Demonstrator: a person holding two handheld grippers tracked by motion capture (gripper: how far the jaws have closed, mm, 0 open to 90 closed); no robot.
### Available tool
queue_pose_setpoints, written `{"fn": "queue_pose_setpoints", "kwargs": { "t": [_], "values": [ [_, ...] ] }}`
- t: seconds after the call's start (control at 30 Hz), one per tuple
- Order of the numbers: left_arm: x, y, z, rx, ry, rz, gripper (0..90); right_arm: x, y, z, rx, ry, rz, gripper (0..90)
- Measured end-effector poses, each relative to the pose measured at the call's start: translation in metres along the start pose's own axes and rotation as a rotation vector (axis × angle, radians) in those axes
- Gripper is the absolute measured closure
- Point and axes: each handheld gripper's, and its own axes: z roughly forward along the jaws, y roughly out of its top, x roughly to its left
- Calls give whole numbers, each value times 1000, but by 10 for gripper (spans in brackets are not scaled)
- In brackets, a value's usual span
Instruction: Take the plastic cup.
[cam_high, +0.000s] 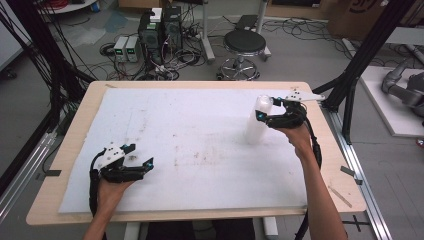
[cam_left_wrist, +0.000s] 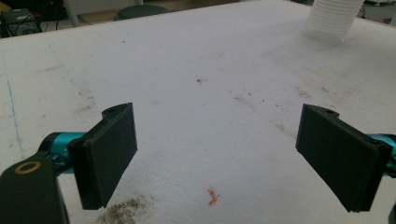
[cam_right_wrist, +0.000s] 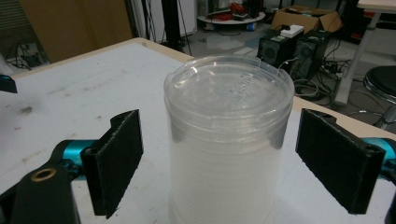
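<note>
Two black jaws of the right gripper (cam_right_wrist: 219, 161) are standing wide apart on either side of the stack of clear plastic cups (cam_right_wrist: 227, 140), gripping nothing. The stack is standing upright on the white foam board (cam_high: 190, 125), far right. The left gripper (cam_left_wrist: 217, 158) is hovering wide open and empty, near left.

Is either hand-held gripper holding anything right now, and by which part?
Nothing is held. The right hand-held gripper straddles the tall stack of translucent plastic cups near its top, pads clear. The left hand-held gripper is open.

Grey floor with tangled cables (cam_high: 165, 65), black stool (cam_high: 244, 44), computer towers (cam_high: 161, 31).
</note>
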Motion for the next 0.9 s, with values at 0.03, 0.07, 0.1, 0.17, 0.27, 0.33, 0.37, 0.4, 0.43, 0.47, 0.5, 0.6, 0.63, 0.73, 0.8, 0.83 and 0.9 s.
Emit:
{"fn": "queue_pose_setpoints", "kwargs": {
  "t": [0.03,0.07,0.1,0.17,0.27,0.33,0.37,0.4,0.43,0.47,0.5,0.6,0.63,0.73,0.8,0.83,0.9],
  "values": [
    [0,0,0,0,0,0,124,0,0,1,4,-3,-2,146],
    [0,0,0,0,0,1,124,0,-1,2,6,-2,-1,146],
    [0,0,0,0,0,0,125,0,-1,3,5,-12,-1,146],
    [0,0,0,0,0,0,125,1,-1,3,2,-17,2,147],
    [0,0,0,0,-1,0,125,2,-3,6,7,-23,0,160],
    [0,0,0,0,-1,0,125,2,-4,8,9,-29,2,166],
    [0,0,0,0,-1,1,124,1,-5,8,8,-34,8,166],
    [0,0,0,0,0,1,125,1,-7,9,-4,-41,10,189],
    [0,0,0,0,-1,0,125,0,-7,9,-3,-39,14,205],
    [0,0,0,1,-1,0,125,1,-8,9,2,-45,11,206],
    [0,0,0,1,-1,0,125,1,-8,10,1,-51,12,206],
    [0,0,0,2,-1,-1,125,2,-7,10,-11,-56,10,210],
    [0,0,0,2,0,-1,125,2,-6,11,-11,-57,0,227],
    [0,0,0,1,-1,-1,125,3,-6,12,-2,-57,-1,233],
    [0,0,0,1,-2,-1,125,3,-6,12,-7,-61,6,243],
    [0,0,0,1,-2,-1,125,3,-6,12,-7,-61,6,243],
    [0,0,0,2,-2,-1,125,3,-6,12,-5,-63,-2,260]
  ]
}}
